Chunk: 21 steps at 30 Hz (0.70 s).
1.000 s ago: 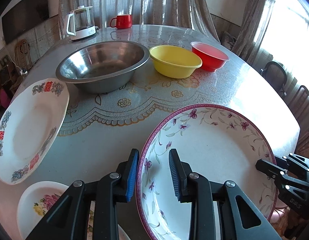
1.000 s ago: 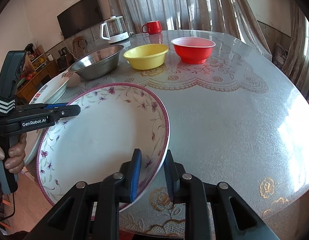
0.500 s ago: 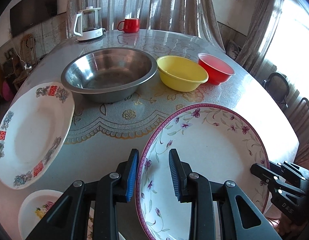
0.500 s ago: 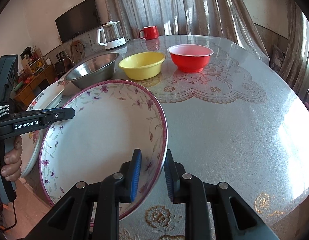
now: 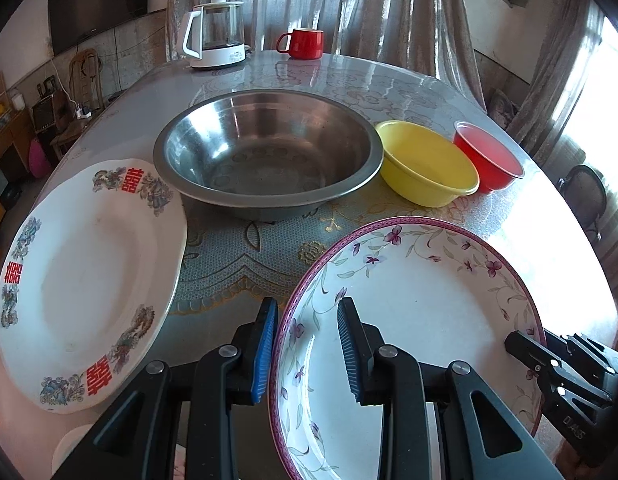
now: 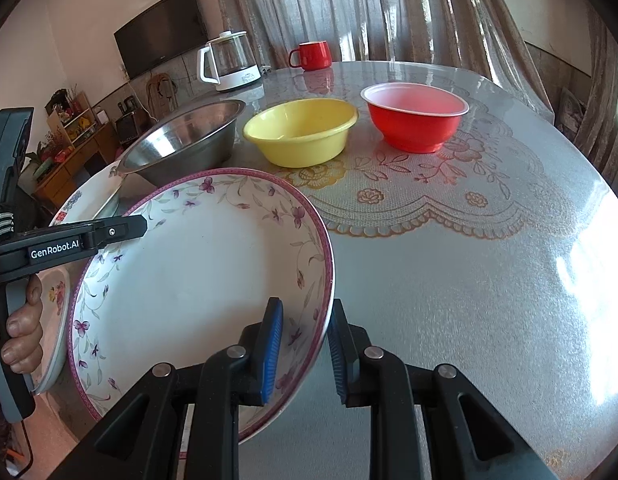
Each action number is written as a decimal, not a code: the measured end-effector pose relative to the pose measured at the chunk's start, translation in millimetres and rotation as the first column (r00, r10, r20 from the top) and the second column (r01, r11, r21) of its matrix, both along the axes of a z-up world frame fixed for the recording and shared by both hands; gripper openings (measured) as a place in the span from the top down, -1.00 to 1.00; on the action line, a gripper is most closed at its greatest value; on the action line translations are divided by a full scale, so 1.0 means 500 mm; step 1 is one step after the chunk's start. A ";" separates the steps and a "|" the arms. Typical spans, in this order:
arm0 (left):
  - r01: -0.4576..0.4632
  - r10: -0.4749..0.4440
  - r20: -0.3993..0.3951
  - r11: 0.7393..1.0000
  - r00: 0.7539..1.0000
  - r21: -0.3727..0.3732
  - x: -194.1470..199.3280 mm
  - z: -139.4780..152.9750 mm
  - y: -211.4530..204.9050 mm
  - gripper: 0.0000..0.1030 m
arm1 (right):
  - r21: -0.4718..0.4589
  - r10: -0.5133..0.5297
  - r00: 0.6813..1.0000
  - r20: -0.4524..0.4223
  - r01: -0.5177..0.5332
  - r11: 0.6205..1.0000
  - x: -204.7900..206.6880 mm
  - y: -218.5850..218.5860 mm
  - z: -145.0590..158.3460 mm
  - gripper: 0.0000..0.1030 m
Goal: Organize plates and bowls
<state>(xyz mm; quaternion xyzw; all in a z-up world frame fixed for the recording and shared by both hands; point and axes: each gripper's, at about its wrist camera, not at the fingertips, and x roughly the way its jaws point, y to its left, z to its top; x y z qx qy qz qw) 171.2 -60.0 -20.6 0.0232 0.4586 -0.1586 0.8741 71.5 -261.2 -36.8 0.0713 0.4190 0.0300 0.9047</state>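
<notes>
A large white plate with a purple rim and flower sprigs (image 5: 421, 320) hangs tilted over the table's near edge, gripped from both sides. My left gripper (image 5: 307, 344) is shut on its left rim. My right gripper (image 6: 305, 344) is shut on its right rim (image 6: 317, 280). Each view also shows the other gripper at the opposite rim: the right gripper (image 5: 565, 368) and the left gripper (image 6: 89, 236). On the table stand a steel bowl (image 5: 269, 156), a yellow bowl (image 5: 427, 164) and a red bowl (image 5: 487, 156). A white plate with red characters (image 5: 89, 280) lies at the left.
A small flowered plate (image 6: 55, 300) sits low at the left, partly under the held plate. A glass kettle (image 5: 215, 36) and a red mug (image 5: 303, 43) stand at the far edge of the round table (image 6: 469, 300). A person's hand (image 6: 21, 332) holds the left gripper's handle.
Both grippers have carried the floral plate leftward along the table's near edge, closer to the red-lettered plate. The left gripper has rolled a little. Both grips look unchanged.
</notes>
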 end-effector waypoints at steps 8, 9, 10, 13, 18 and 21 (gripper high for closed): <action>-0.008 0.008 0.008 1.000 1.000 0.003 0.008 -0.003 0.000 0.35 | -0.023 -0.009 1.000 -0.002 0.009 1.000 0.036 0.006 -0.001 0.58; -0.009 0.009 0.009 1.000 1.000 0.002 0.007 -0.003 0.001 0.34 | -0.030 -0.014 1.000 -0.006 0.013 0.999 0.037 0.008 0.000 0.58; -0.009 0.009 0.008 1.000 1.000 -0.003 0.008 -0.003 0.002 0.34 | -0.038 -0.016 1.000 -0.008 0.016 0.999 0.038 0.010 0.000 0.58; -0.013 0.013 0.007 1.000 1.000 -0.018 0.006 -0.003 0.007 0.33 | -0.049 -0.021 1.000 -0.009 0.021 0.999 0.036 0.013 0.001 0.57; -0.023 0.023 0.027 1.000 0.999 -0.004 -0.010 -0.003 0.008 0.27 | -0.126 -0.022 1.000 -0.015 0.020 0.992 0.040 0.034 0.006 0.51; -0.029 0.029 0.046 1.000 0.999 -0.002 -0.027 0.004 0.012 0.25 | -0.153 -0.033 0.999 -0.018 0.030 0.988 0.040 0.040 0.008 0.50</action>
